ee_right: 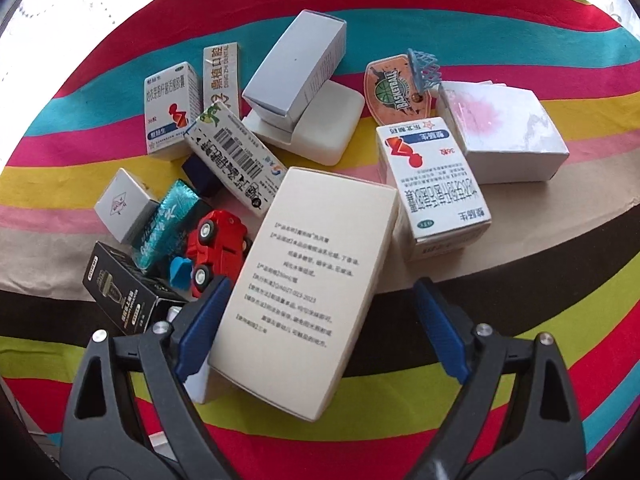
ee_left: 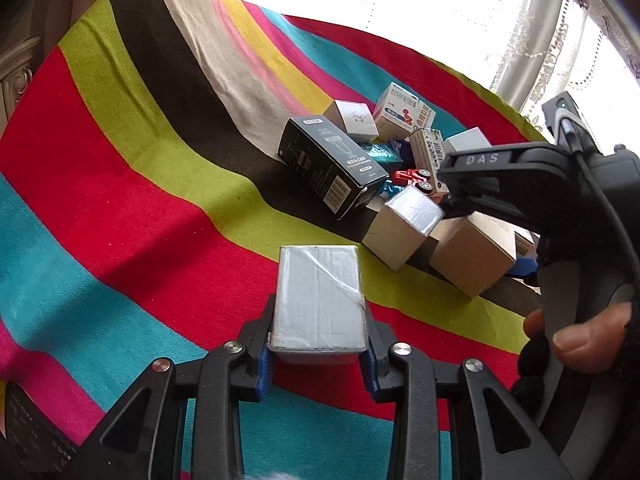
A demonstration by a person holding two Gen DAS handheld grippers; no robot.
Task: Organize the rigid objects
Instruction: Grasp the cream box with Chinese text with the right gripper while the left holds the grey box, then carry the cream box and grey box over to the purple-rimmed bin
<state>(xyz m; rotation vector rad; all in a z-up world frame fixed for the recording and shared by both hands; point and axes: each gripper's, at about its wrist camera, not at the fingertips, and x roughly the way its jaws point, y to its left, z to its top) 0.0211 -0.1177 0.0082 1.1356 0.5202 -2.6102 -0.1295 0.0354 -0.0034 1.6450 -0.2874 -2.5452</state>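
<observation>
1. Grey taped box (ee_left: 320,300) sits pinched between the left hand-held gripper (ee_left: 319,350) pads, clear of the pile.
2. Right hand-held gripper (ee_right: 320,316), spread, straddles the cream box (ee_right: 308,288).
3. Close squarely on its long sides; avoid nudging the red toy car (ee_right: 214,246) just left.

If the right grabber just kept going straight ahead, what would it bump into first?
Probably the big cream box with printed text: it already lies between the open right gripper's fingers. Depth is unclear, so it may pass just above it.
</observation>
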